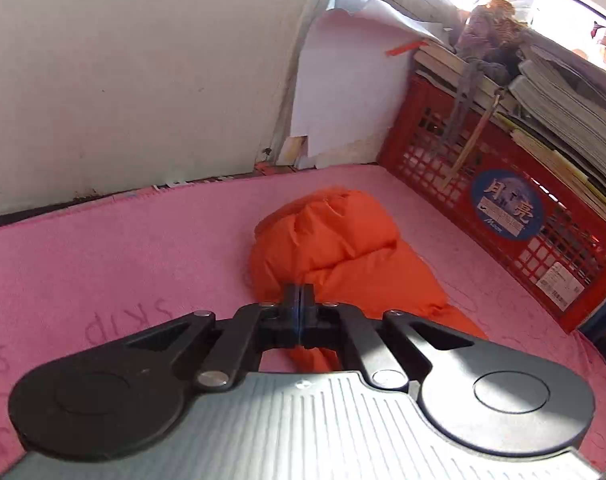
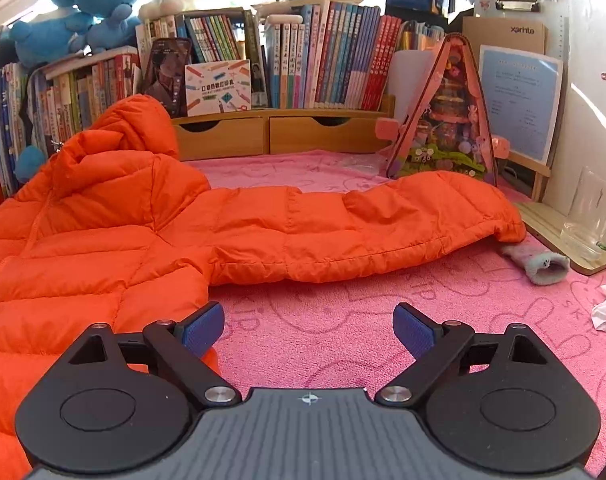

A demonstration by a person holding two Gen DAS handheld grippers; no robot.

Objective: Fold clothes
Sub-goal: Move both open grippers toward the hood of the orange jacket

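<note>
An orange puffer jacket lies on a pink towel, hood toward the back, with one sleeve stretched out to the right. My right gripper is open over bare towel just in front of that sleeve, and its left blue pad is at the edge of the jacket body. In the left wrist view the other sleeve lies bunched on the towel. My left gripper is shut, tips low over that sleeve. I see no fabric between the pads.
A red crate topped with stacked books borders the towel on the right, and a white wall stands behind. Bookshelf, wooden drawers and a pink toy house line the back. A sock and glass jug sit far right.
</note>
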